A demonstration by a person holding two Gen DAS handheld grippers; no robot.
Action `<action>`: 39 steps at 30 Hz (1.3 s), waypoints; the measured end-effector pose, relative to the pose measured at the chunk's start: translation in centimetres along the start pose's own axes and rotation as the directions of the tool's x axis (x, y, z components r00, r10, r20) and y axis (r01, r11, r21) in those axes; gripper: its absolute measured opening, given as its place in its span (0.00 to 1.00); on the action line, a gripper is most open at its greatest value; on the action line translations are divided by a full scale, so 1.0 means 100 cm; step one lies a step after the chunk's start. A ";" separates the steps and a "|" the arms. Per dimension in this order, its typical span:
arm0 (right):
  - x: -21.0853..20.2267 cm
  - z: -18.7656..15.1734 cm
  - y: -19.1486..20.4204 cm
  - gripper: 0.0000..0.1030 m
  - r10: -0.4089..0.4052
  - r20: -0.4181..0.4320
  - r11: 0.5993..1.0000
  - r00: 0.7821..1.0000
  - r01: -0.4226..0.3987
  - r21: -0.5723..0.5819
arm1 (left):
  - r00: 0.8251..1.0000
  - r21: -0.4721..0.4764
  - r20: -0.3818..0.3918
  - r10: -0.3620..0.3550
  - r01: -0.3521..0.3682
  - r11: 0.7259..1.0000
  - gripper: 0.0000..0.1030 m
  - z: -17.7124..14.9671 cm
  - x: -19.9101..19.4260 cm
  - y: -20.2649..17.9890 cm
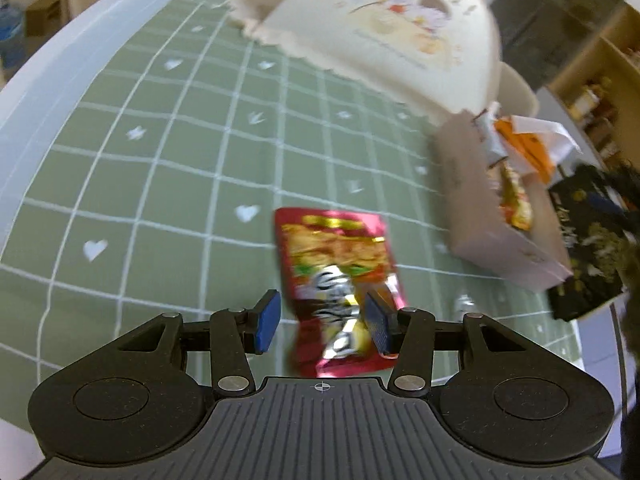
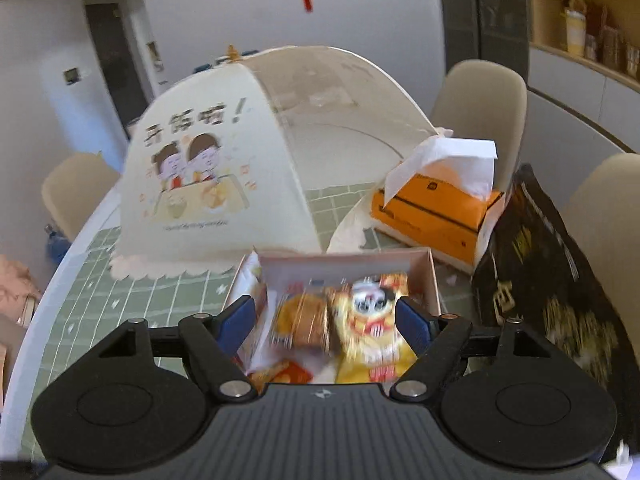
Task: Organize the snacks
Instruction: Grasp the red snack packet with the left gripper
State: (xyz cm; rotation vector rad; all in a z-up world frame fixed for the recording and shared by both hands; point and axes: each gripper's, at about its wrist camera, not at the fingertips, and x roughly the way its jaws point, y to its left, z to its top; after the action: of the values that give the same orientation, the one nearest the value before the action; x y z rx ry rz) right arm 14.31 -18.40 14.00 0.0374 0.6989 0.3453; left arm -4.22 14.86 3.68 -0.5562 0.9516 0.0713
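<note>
A red snack packet (image 1: 332, 248) lies flat on the green checked tablecloth (image 1: 160, 184). My left gripper (image 1: 323, 324) hangs over its near end, open. The right pad overlaps the packet and the left pad (image 1: 268, 322) stands apart from it. At the right is a pale cardboard box (image 1: 468, 200) with packets in it. In the right wrist view my right gripper (image 2: 325, 320) is open just above that box (image 2: 348, 260). A yellow packet (image 2: 372, 320) and an orange packet (image 2: 304, 324) lie in the box between the fingers, blurred.
A cream mesh food cover (image 2: 224, 168) with a cartoon print stands behind the box and fills the far table (image 1: 380, 20). An orange tissue box (image 2: 436, 208) sits at the back right. A black bag (image 2: 552, 280) stands right of the box. Beige chairs (image 2: 480, 112) ring the white table.
</note>
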 end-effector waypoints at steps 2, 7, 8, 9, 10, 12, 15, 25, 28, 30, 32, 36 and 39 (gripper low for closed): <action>-0.019 -0.024 0.003 0.76 -0.006 0.031 1.000 1.000 0.007 -0.021 | 1.000 -0.003 -0.005 -0.005 0.005 1.000 0.50 0.004 0.002 0.003; -0.050 -0.076 0.010 0.76 0.044 0.070 0.998 0.997 -0.041 -0.044 | 1.000 0.041 -0.014 0.000 0.001 0.999 0.50 0.015 0.017 -0.007; -0.051 -0.084 0.013 0.77 0.052 0.038 0.997 0.998 -0.050 -0.059 | 1.000 0.055 -0.018 0.002 -0.001 0.999 0.50 0.016 0.020 -0.009; -0.050 -0.093 0.016 0.77 0.055 0.000 0.996 0.998 -0.055 -0.074 | 1.000 0.073 -0.024 -0.002 0.003 0.997 0.50 0.017 0.022 -0.012; -0.049 -0.100 0.020 0.77 0.050 -0.022 0.995 0.998 -0.052 -0.084 | 0.999 0.095 -0.030 -0.013 0.016 0.995 0.50 0.017 0.025 -0.016; -0.045 -0.117 0.030 0.77 0.024 -0.059 0.991 0.998 -0.031 -0.132 | 0.998 0.136 -0.046 -0.047 0.053 0.989 0.50 0.018 0.028 -0.022; -0.037 -0.137 0.049 0.76 -0.040 -0.080 0.970 0.996 0.019 -0.244 | 0.997 0.170 -0.047 -0.053 0.061 0.984 0.50 0.017 0.025 -0.028; -0.019 -0.146 0.081 0.64 0.098 -0.164 0.977 0.981 -0.127 -0.171 | 0.997 0.101 -0.039 -0.074 0.077 0.992 0.50 0.016 0.015 -0.007; -0.009 -0.148 0.110 0.44 0.130 -0.171 0.963 0.977 -0.166 -0.215 | 0.989 0.069 -0.068 -0.134 0.138 0.988 0.50 0.012 0.016 0.001; -0.004 -0.150 0.125 0.43 0.160 -0.177 0.954 0.971 -0.198 -0.225 | 0.984 0.077 -0.093 -0.149 0.157 0.985 0.50 0.008 0.018 0.003; 0.003 -0.155 0.136 0.41 0.155 -0.197 0.948 0.968 -0.202 -0.245 | 0.982 0.081 -0.100 -0.163 0.172 0.982 0.49 0.005 0.021 0.003; 0.005 -0.165 0.141 0.38 0.120 -0.194 0.943 0.974 -0.173 -0.284 | 0.968 0.047 -0.111 -0.225 0.231 0.972 0.52 0.007 0.030 0.002; -0.001 -0.169 0.136 0.38 0.126 -0.196 0.945 0.972 -0.178 -0.274 | 0.964 0.047 -0.118 -0.238 0.244 0.969 0.52 0.011 0.034 -0.003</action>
State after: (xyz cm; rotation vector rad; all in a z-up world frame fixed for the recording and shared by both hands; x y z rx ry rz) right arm -0.56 -6.96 3.13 -0.2219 0.8165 0.6034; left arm -1.30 14.47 1.58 -0.6203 0.9844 -0.2092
